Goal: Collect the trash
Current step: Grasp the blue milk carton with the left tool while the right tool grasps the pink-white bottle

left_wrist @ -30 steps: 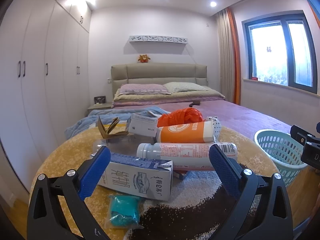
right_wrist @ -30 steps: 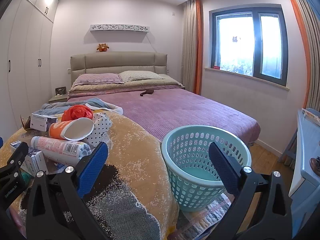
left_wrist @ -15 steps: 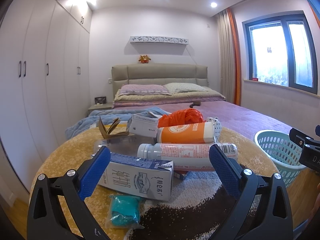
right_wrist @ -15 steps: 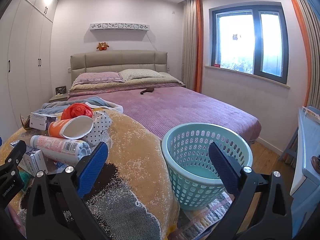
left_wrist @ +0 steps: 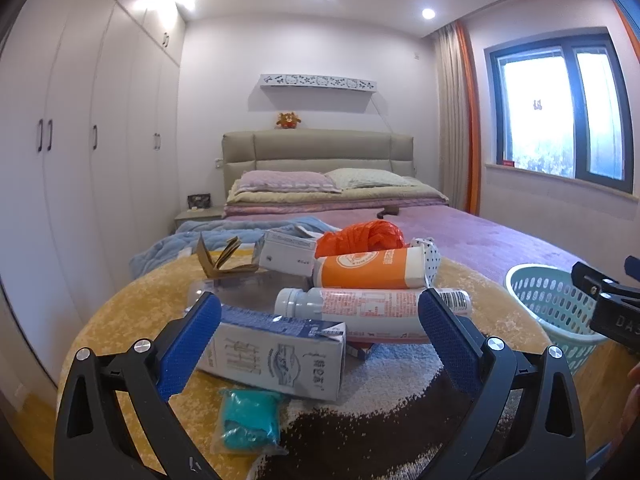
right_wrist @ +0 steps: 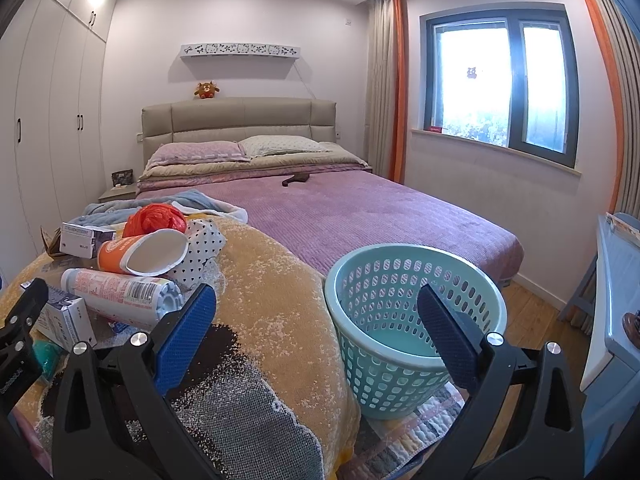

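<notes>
Trash lies piled on a yellow blanket [left_wrist: 132,320]: a white and blue milk carton [left_wrist: 276,354], a white bottle on its side [left_wrist: 372,308], an orange cup [left_wrist: 368,268], an orange plastic bag [left_wrist: 362,234], a white box [left_wrist: 286,254], a teal packet [left_wrist: 250,416] and torn cardboard [left_wrist: 224,258]. My left gripper [left_wrist: 320,340] hovers open just before the carton, holding nothing. My right gripper [right_wrist: 318,338] is open and empty above the blanket edge, next to the teal basket [right_wrist: 404,292]. The bottle [right_wrist: 120,296] and cup [right_wrist: 144,256] lie to its left.
A bed with a purple cover [right_wrist: 360,216] stretches behind the pile. White wardrobes [left_wrist: 72,140] line the left wall and a window [right_wrist: 500,80] the right. A pale blue cabinet [right_wrist: 616,320] stands at far right, and a striped rug [right_wrist: 416,436] lies under the basket.
Both grippers have drifted slightly; the basket sits a little lower and nearer in the right wrist view. Nothing was picked up or let go.
</notes>
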`<state>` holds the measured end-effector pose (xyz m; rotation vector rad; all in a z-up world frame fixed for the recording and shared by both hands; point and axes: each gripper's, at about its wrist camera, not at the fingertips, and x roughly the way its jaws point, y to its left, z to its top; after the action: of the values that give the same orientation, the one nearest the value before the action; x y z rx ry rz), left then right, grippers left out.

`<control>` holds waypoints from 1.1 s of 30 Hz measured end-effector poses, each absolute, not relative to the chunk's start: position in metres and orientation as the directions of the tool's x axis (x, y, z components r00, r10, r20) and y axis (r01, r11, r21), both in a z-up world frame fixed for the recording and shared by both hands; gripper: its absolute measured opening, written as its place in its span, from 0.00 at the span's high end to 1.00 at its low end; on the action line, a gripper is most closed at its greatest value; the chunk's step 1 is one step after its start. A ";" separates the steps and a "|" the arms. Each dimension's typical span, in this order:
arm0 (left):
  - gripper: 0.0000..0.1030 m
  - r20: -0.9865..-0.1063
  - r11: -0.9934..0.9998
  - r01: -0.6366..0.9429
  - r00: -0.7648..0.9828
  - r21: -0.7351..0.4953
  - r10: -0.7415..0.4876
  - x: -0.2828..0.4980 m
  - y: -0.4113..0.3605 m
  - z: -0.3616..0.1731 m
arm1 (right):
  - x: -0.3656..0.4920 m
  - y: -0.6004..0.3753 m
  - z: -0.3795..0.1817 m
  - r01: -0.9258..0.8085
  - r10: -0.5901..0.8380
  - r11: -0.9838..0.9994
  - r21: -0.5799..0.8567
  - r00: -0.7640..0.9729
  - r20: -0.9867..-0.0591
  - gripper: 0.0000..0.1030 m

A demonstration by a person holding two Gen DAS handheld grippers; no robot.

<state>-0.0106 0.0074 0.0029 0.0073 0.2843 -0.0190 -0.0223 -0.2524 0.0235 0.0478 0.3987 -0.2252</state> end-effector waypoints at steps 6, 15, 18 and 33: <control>0.07 -0.378 0.999 -0.038 0.925 -0.018 0.028 -0.027 0.040 0.005 | -0.012 -0.245 0.033 0.137 -0.118 0.990 0.021 0.916 -0.384 0.15; 0.08 -0.538 0.987 -0.113 0.842 -0.117 0.033 0.010 0.095 0.023 | 0.052 -0.208 0.033 -0.183 0.198 0.980 0.079 0.854 -0.481 0.26; 0.08 -0.582 0.972 -0.106 0.812 -0.210 -0.037 0.036 0.108 0.017 | 0.082 -0.197 0.020 -0.291 0.315 0.947 0.132 0.779 -0.542 0.26; 0.43 -0.719 0.947 -0.074 0.670 -0.312 -0.185 0.087 0.120 -0.020 | 0.082 -0.153 -0.014 -0.490 0.494 0.844 0.218 0.552 -0.672 0.41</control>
<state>0.0868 0.1203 -0.0200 -0.3308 0.8379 -0.0634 0.0819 -0.1534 -0.0143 0.0055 0.7962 0.5820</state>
